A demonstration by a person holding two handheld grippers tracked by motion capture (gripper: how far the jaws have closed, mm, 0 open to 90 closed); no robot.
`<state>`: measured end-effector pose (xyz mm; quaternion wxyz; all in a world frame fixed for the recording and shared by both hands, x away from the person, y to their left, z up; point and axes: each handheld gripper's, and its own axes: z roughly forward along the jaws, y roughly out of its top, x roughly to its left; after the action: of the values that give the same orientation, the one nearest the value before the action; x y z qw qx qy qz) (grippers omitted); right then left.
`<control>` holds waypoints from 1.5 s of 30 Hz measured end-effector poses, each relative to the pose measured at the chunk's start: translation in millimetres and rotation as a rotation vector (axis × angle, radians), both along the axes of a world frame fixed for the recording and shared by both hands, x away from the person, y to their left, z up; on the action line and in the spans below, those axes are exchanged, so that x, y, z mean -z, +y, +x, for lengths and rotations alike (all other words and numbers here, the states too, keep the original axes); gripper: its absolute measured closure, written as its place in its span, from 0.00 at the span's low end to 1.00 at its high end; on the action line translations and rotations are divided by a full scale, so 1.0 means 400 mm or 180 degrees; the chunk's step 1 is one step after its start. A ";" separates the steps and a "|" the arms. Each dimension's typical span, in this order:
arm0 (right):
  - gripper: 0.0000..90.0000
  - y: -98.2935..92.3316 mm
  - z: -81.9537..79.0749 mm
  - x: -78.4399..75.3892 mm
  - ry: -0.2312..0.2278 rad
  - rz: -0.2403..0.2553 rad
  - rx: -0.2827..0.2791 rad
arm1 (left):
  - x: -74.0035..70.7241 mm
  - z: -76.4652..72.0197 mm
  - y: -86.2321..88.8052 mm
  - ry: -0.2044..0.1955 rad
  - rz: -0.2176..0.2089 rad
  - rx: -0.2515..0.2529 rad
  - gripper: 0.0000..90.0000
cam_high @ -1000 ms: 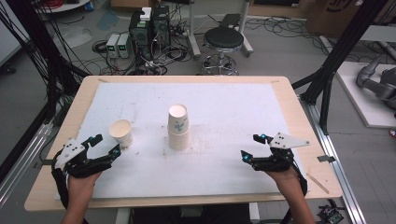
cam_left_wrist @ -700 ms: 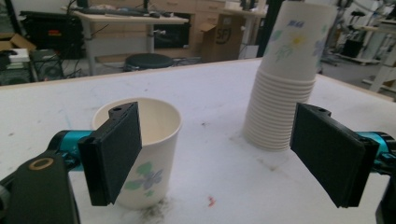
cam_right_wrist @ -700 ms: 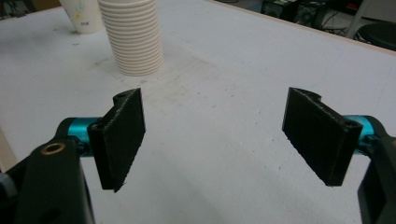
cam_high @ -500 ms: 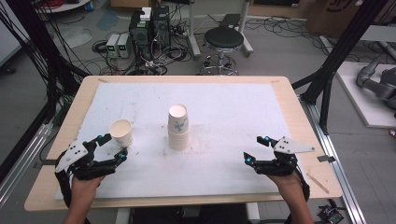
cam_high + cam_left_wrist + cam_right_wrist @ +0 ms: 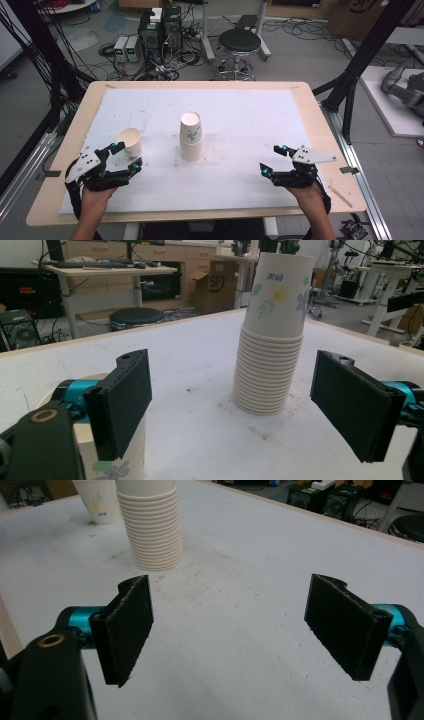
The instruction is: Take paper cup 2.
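Observation:
A tall stack of upside-down paper cups (image 5: 191, 137) with a flower print stands mid-table. A single upright paper cup (image 5: 130, 141) stands to its left. My left gripper (image 5: 126, 156) is open just in front of that single cup. In the left gripper view the stack (image 5: 272, 340) rises between the wide-apart pads (image 5: 122, 400), farther off, and the single cup (image 5: 120, 460) sits low behind the left jaw; whether they touch I cannot tell. My right gripper (image 5: 271, 159) rests at the front right, its jaws just opened wider, nothing between them (image 5: 230, 625). The stack (image 5: 152, 525) and single cup (image 5: 100, 500) lie beyond.
A white sheet (image 5: 250, 115) covers the wooden table (image 5: 320, 120). A small stick (image 5: 340, 196) lies near the front right corner. Behind the table are a stool (image 5: 240, 42), black frame posts and electronics on the floor.
The left gripper has edged right, closer to the single cup. The right gripper has stayed where it was, and both cups and stack are unmoved.

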<state>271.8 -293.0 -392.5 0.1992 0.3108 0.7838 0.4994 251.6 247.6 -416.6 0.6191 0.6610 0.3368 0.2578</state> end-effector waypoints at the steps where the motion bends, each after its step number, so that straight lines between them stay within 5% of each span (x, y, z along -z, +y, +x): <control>1: 0.22 -0.001 0.000 0.000 -0.0008 0.0006 0.0007 | 0.001 0.000 0.000 0.0004 0.0007 0.0004 0.19; 27: 0.22 0.019 -0.003 -0.021 0.0026 0.0124 -0.0134 | 0.015 -0.003 -0.020 0.0023 0.0027 0.0085 0.19; 45: 0.22 0.136 0.055 -0.111 0.0012 0.0029 -0.0520 | 0.023 -0.001 -0.028 0.0059 0.0031 0.0160 0.19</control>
<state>293.7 -238.7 -348.0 0.1548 0.2476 0.8046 0.5170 251.3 236.3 -425.8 0.6190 0.6746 0.3246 0.2376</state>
